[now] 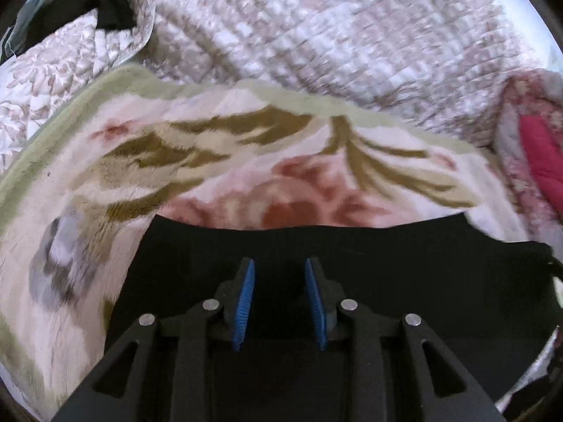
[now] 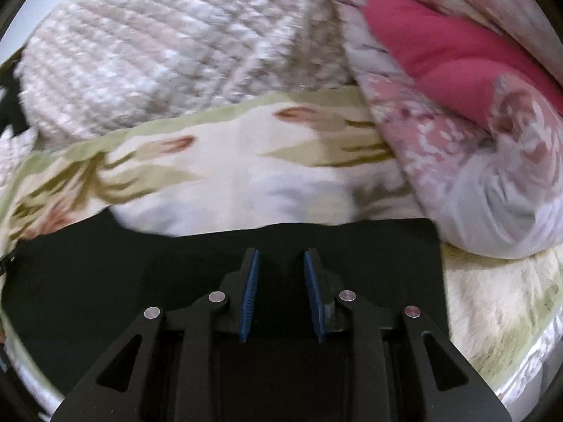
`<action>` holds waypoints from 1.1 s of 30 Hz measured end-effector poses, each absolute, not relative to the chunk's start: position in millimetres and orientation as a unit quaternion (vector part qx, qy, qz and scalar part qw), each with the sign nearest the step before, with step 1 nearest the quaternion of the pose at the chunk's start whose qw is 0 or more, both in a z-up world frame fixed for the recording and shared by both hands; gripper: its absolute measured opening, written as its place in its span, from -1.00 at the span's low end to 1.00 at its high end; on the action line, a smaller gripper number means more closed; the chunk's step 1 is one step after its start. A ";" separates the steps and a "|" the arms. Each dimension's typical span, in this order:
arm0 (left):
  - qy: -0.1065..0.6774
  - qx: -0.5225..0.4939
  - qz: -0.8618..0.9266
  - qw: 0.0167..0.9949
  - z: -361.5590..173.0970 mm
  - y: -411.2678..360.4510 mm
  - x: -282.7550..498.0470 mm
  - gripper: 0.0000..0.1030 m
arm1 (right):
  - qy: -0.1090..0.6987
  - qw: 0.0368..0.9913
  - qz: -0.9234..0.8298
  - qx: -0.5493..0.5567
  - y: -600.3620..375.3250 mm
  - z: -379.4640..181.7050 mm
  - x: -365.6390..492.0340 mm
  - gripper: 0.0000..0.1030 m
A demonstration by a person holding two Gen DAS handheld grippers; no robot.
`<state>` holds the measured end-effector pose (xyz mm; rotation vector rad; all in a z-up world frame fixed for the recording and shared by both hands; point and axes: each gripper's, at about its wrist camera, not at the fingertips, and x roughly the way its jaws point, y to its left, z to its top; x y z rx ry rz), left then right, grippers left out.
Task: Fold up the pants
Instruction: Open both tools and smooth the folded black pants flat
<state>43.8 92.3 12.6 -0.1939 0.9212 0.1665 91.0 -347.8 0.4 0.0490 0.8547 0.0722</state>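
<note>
From the left wrist camera I see the black pants (image 1: 352, 246) filling the lower middle and lower right of the frame, lying flat on a floral blanket (image 1: 246, 147) with a straight edge running across the middle. The left gripper (image 1: 279, 302) hangs over that dark cloth with its blue pads (image 1: 244, 302) spread apart and nothing between them. Black fabric against black gripper frame makes it hard for me to judge whether the fingertips touch the cloth.

The right wrist camera shows the same pants (image 2: 105, 270) across the lower left and centre, their right edge ending at lower right (the near part is hidden under the gripper body). The right gripper (image 2: 281, 295) is likewise parted, its pads (image 2: 250, 295) clear of any cloth.

Behind, a quilted white bedspread (image 2: 140, 52) fills the upper part, smeared by blur. At upper right a bundled pink floral quilt (image 2: 475, 147) with a magenta lining (image 2: 440, 49) is cut off by the frame edge. A dark item (image 1: 109, 3) at upper left of the left view I cannot identify.
</note>
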 end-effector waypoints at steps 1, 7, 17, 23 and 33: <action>0.451 -0.094 0.098 0.882 4.0 98.7 45.7 -0.36 | 0.418 0.906 0.042 0.047 -355.7 -2.5 91.6 -0.48; 0.433 -0.127 0.123 0.884 -2.5 119.1 40.0 -0.20 | 0.385 0.921 0.020 0.062 -358.9 0.6 87.0 -0.50; 0.420 -0.135 0.135 0.887 0.0 122.0 37.9 -0.21 | 0.369 0.927 -0.007 0.062 -372.8 3.5 84.6 -0.38; 0.399 -0.119 0.120 0.901 20.9 106.1 4.1 -0.21 | 0.359 0.932 -0.014 0.038 -365.5 8.5 63.5 -0.25; 0.395 -0.102 0.060 0.911 28.4 58.9 -61.3 -0.21 | 0.358 0.925 0.127 -0.015 -269.4 4.9 -26.6 -0.25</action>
